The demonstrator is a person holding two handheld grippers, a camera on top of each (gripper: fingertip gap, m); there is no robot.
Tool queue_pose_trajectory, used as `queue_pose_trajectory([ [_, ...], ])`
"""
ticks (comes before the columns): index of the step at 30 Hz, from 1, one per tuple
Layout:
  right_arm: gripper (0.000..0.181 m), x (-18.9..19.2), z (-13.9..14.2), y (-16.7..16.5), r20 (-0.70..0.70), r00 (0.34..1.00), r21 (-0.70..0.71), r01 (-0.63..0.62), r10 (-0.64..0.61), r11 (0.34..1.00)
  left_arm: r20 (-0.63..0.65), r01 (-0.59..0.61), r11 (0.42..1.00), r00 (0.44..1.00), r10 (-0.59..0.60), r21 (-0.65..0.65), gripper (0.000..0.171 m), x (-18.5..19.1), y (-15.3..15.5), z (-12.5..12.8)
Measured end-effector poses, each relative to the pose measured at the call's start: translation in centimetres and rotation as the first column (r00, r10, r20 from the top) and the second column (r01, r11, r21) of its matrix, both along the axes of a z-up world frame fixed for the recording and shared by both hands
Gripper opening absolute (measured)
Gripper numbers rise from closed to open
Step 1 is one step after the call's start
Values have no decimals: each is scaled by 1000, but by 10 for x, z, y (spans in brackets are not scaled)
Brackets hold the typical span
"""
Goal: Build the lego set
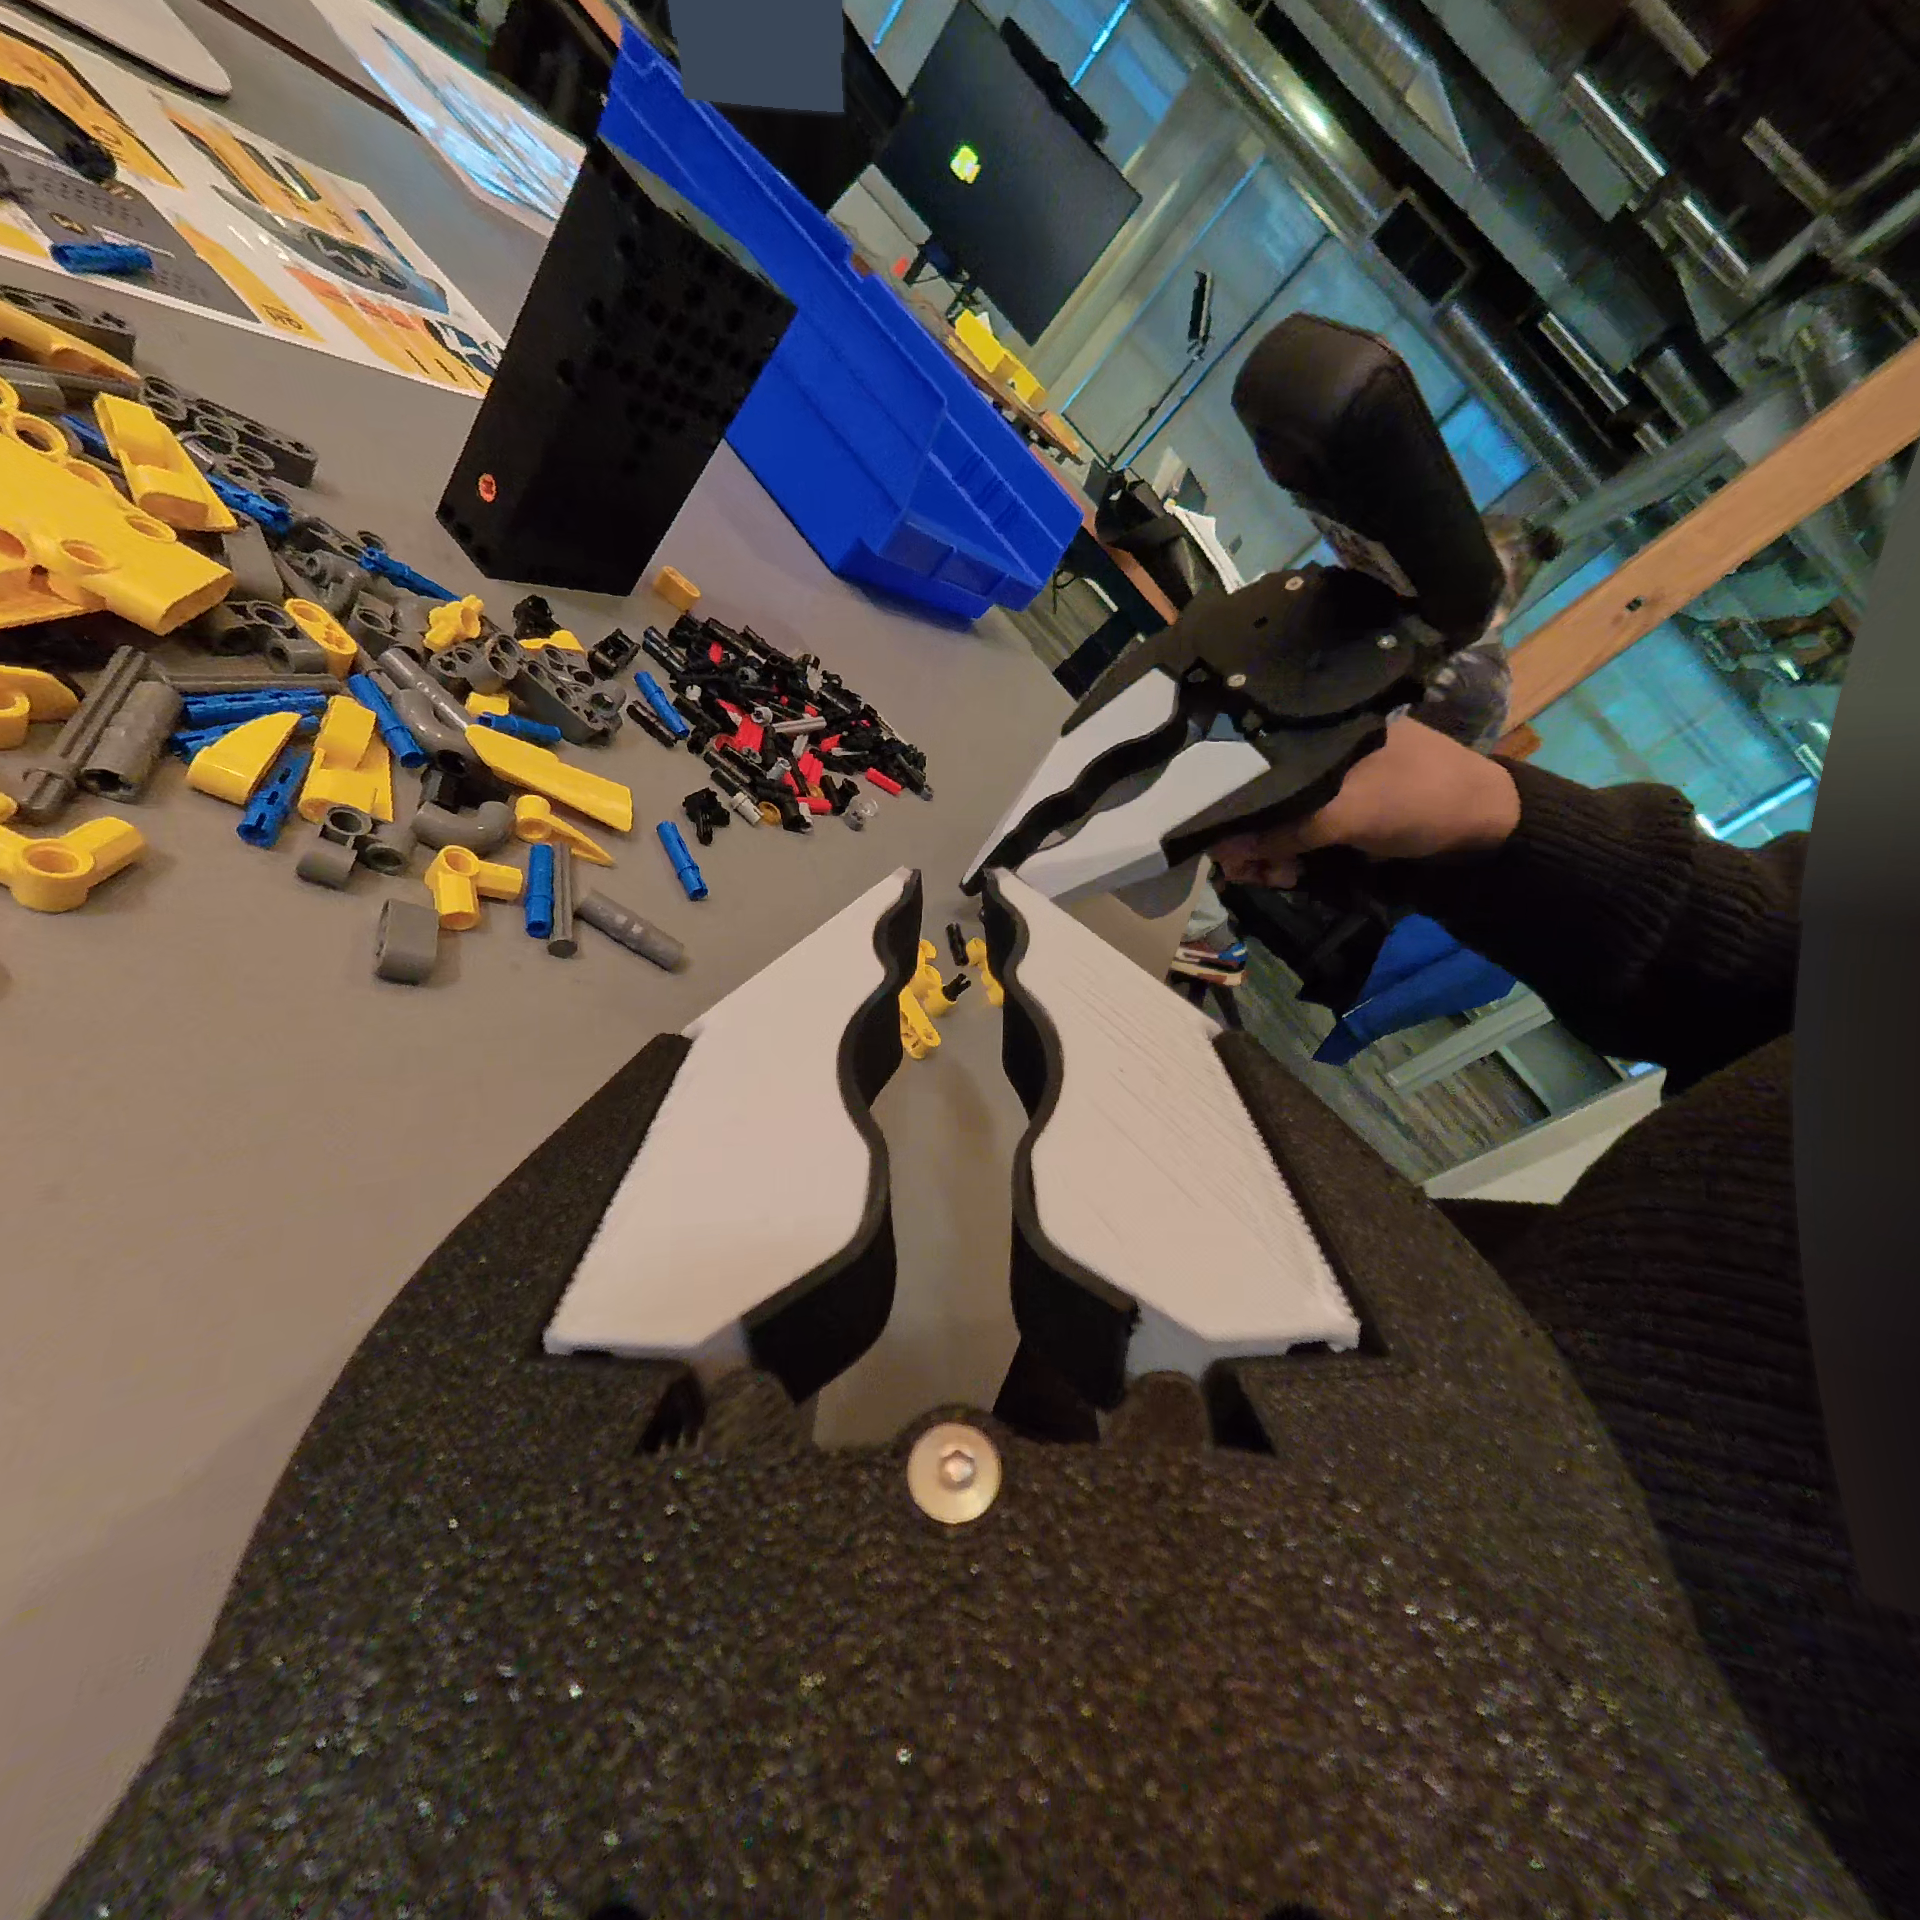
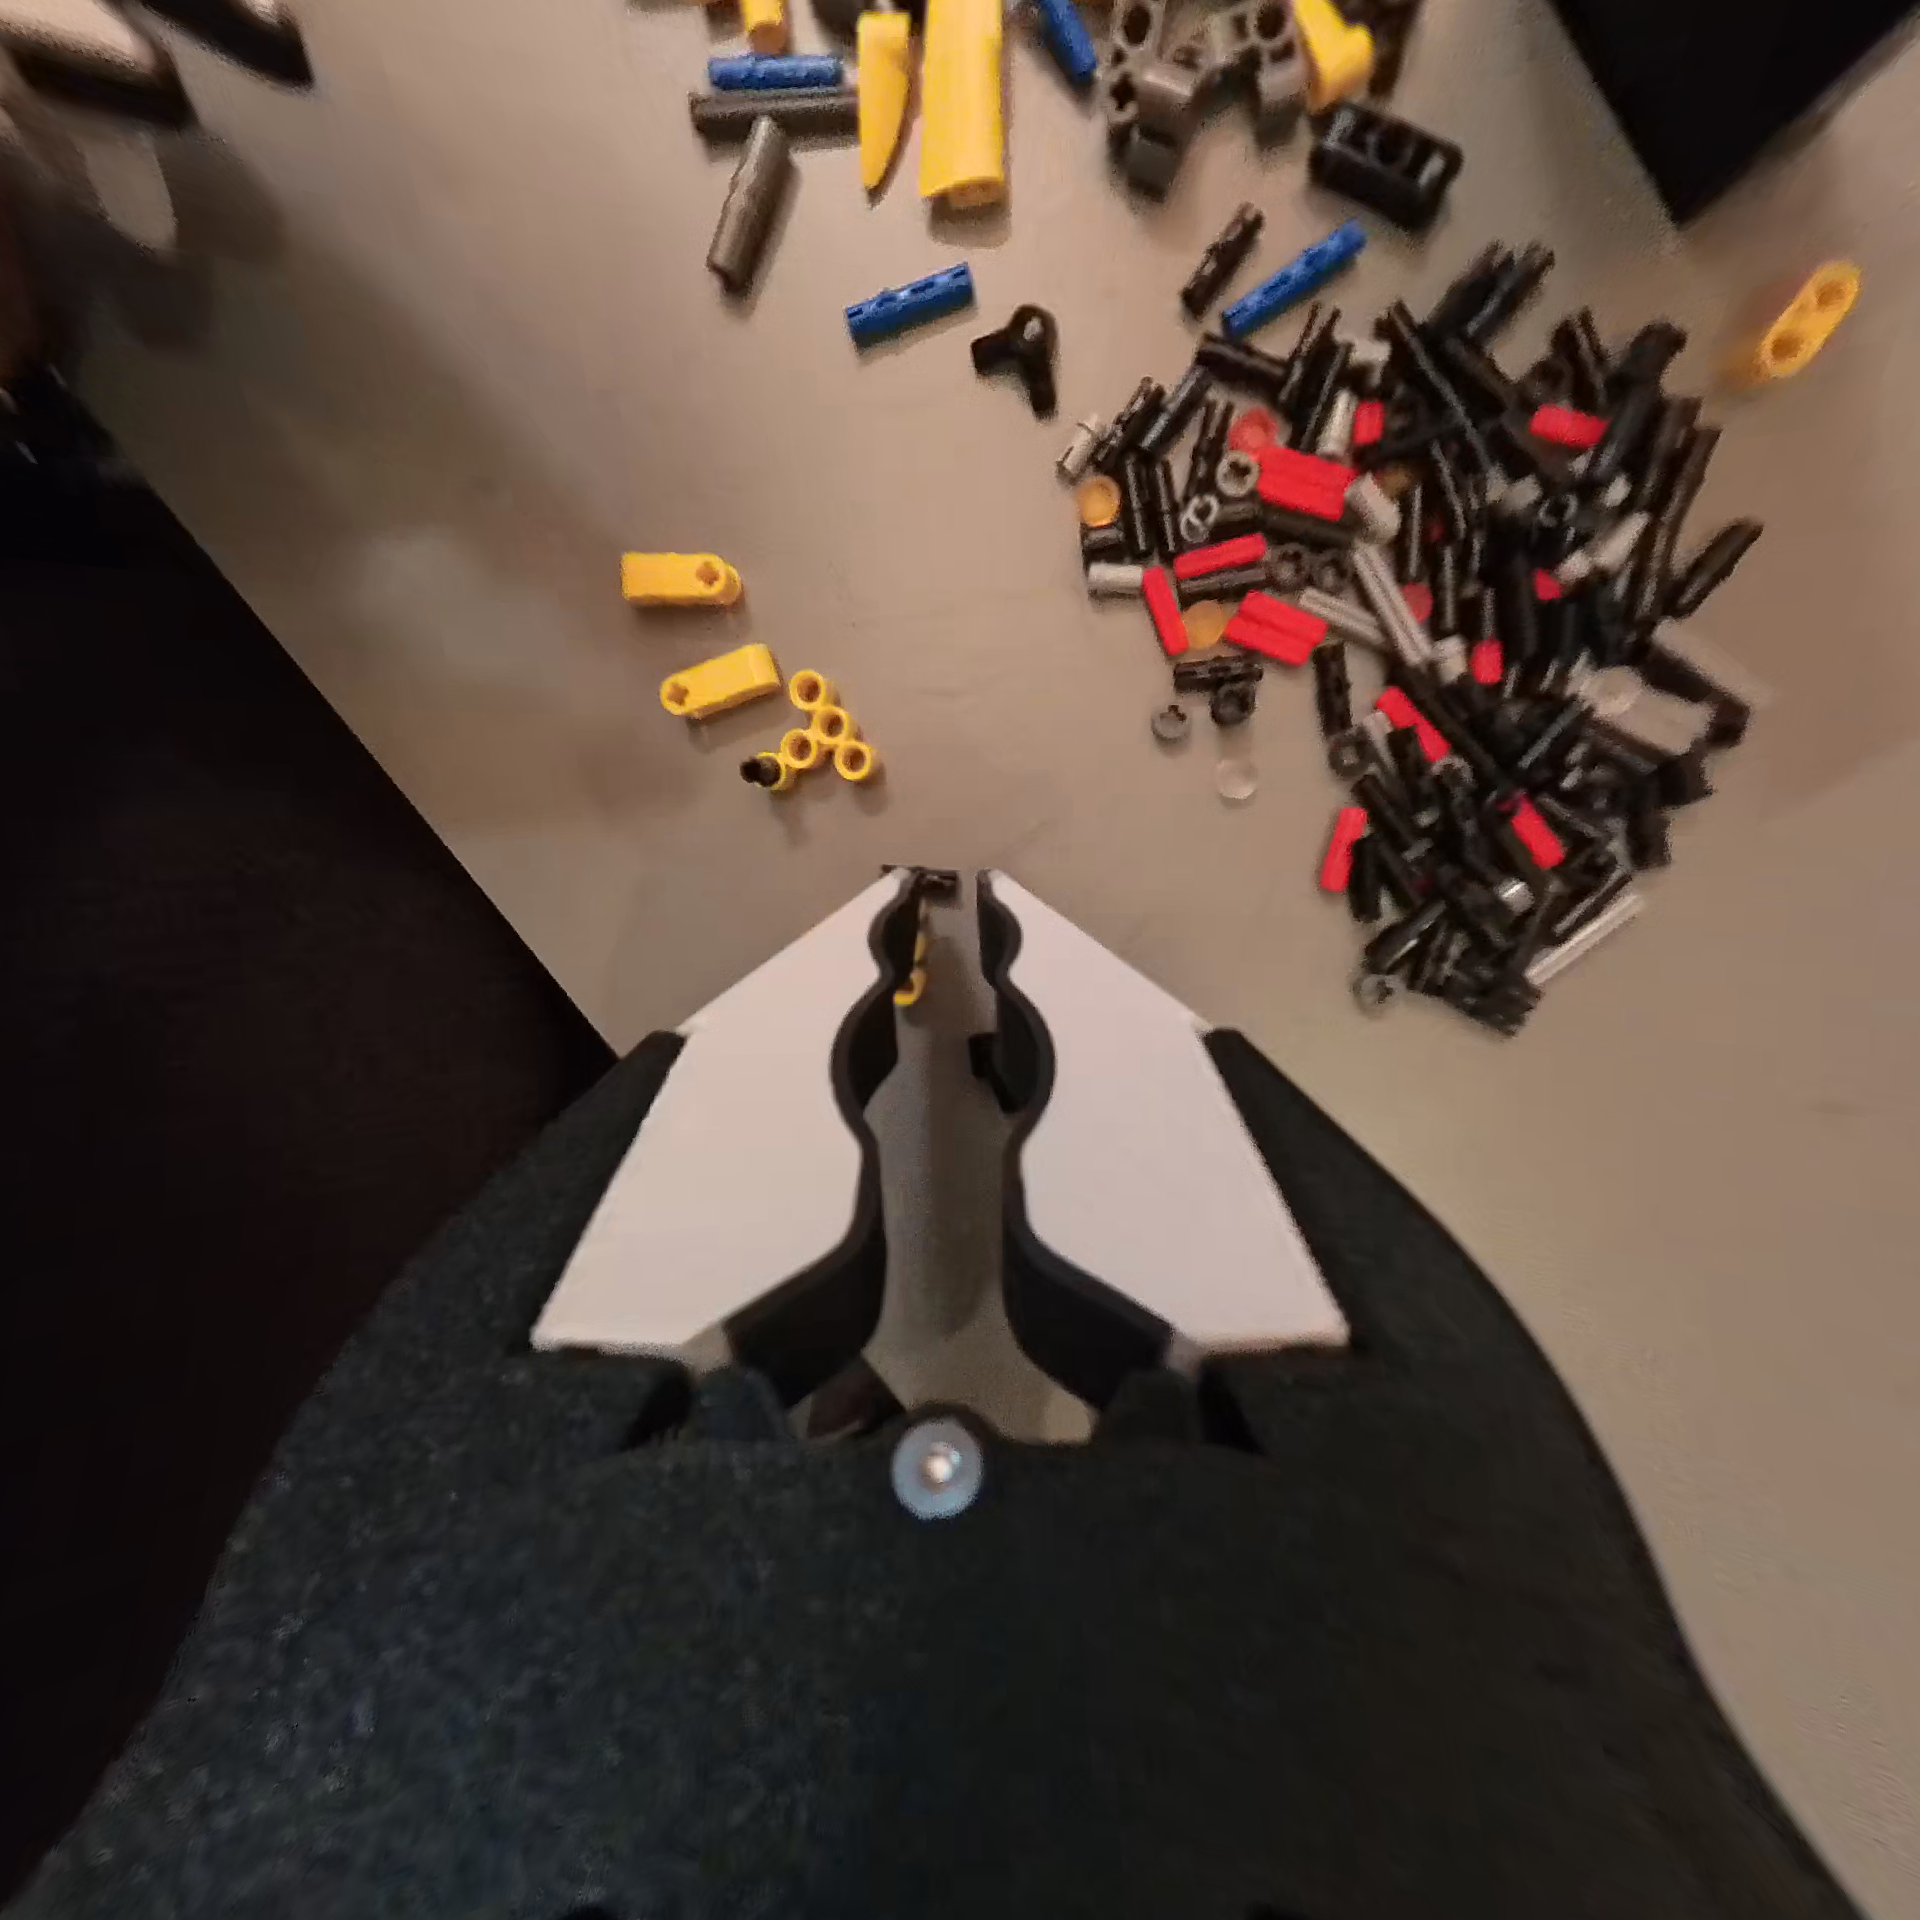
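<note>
Printed sheets [image 1: 260, 239] on table: writing too small to read.

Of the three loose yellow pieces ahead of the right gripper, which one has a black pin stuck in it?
The angled four-hole yellow piece, nearest the right gripper; a black pin juts from its left end. The two short yellow pieces beyond it carry none.

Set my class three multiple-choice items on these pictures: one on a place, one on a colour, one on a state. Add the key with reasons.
1. The blue bin stands: A) just behind the black box; B) on the floor; C) between the jaws.
2. The small four-ring piece ahead of the right gripper is: A) red; B) yellow; C) grey.
3. The left gripper has its jaws: A) clamped on a blue pin; B) clamped on the bin; C) apart, gripping nothing.
Key: A, bin and box share the table; B, all its rings are yellow; C, bare table shows through the gap.
</note>
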State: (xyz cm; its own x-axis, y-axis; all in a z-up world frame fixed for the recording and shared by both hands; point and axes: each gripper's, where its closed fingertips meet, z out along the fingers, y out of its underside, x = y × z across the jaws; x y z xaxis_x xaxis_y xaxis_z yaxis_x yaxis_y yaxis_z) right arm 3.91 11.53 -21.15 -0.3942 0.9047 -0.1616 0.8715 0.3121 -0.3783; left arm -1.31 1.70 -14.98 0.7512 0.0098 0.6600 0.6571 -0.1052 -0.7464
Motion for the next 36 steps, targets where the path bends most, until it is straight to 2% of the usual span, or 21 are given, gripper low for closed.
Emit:
queue_pose_trajectory([
  [2, 13, 2, -3, 1, 14, 1000, -41, 24, -24, 999, -2, -1, 1000, 1000, 1, -8, 11, 0, 1, -1],
  [8, 17, 4, -7, -5, -5, 999, -15, -46, 46, 999, -12, -8, 1000, 1000, 8, -26, 11, -1, 2, -3],
  [14, 21, 3, -13, -7, -29, 995, 82, -97, 100, 992, -17, -15, 999, 1000, 15, -32, 11, -1, 2, -4],
  [17, 16, 0, -13, -5, -49, 990, 142, -122, 130, 982, -18, -14, 999, 1000, 13, -33, 11, -1, 3, -4],
  [20, 16, -4, -4, -12, -102, 982, 121, -144, 157, 982, -15, -8, 1000, 1000, 7, -27, 11, 0, 3, -3],
  [22, 16, -13, 12, -20, -207, 961, 96, -166, 183, 981, -7, -4, 1000, 1000, 4, -18, 11, 0, 3, -1],
  [24, 16, -23, 33, -30, -356, 908, 98, -197, 219, 975, 52, 27, 999, 998, -29, 37, 12, 6, 5, 6],
  [26, 16, -27, 56, -45, -498, 823, 111, -250, 271, 962, 193, 91, 986, 974, -116, 137, 13, 17, 9, 17],
  [29, 16, -23, 82, -67, -638, 678, 173, -334, 364, 927, 414, 163, 936, 864, -289, 314, 38, 27, 10, 31],
  [31, 16, -20, 92, -75, -688, 596, 238, -352, 413, 905, 438, 167, 925, 842, -314, 342, 38, 29, 10, 35],
  [33, 16, -18, 99, -80, -716, 534, 292, -356, 450, 888, 408, 193, 931, 858, -313, 309, 38, 36, 12, 33],
  [36, 16, -15, 105, -87, -739, 482, 321, -363, 472, 875, 413, 232, 918, 838, -357, 322, 38, 48, 15, 39],
])
